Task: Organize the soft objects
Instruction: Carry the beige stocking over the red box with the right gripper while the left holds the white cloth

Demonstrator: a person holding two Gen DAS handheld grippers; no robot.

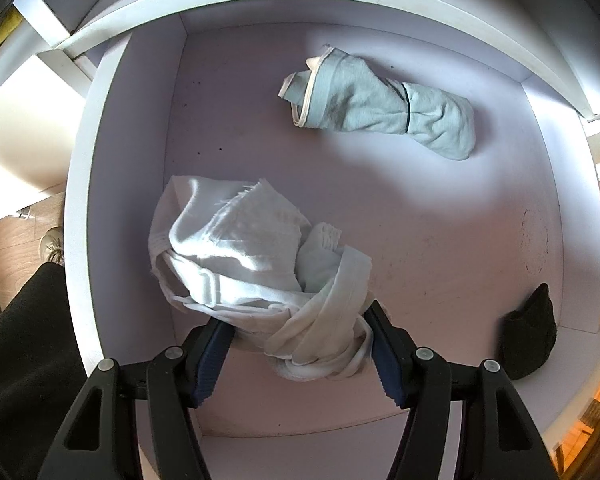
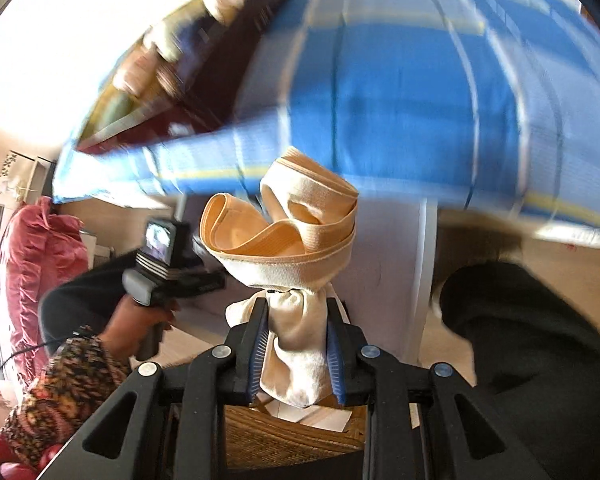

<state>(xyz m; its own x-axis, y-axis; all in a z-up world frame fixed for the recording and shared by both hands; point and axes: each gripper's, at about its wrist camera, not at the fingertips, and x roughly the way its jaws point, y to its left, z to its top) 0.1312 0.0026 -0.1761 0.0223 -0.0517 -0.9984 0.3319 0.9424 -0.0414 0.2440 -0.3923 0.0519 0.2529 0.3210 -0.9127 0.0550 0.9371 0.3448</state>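
Drawer filling underway: left gripper fingers spread around the white cloth bundle. Right gripper pinches the beige elastic band, which probably goes in next.

Left wrist view is sharp, evenly lit; soft shadows fall toward 4 o'clock. Right wrist view shows motion blur and overexposed glare at 10 o'clock. Fisheye edges curve.

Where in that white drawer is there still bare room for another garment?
Bare floor lies between the grey-green garment, the black sock and the white bundle, also far-left. The near-left, under that bundle, is crowded.
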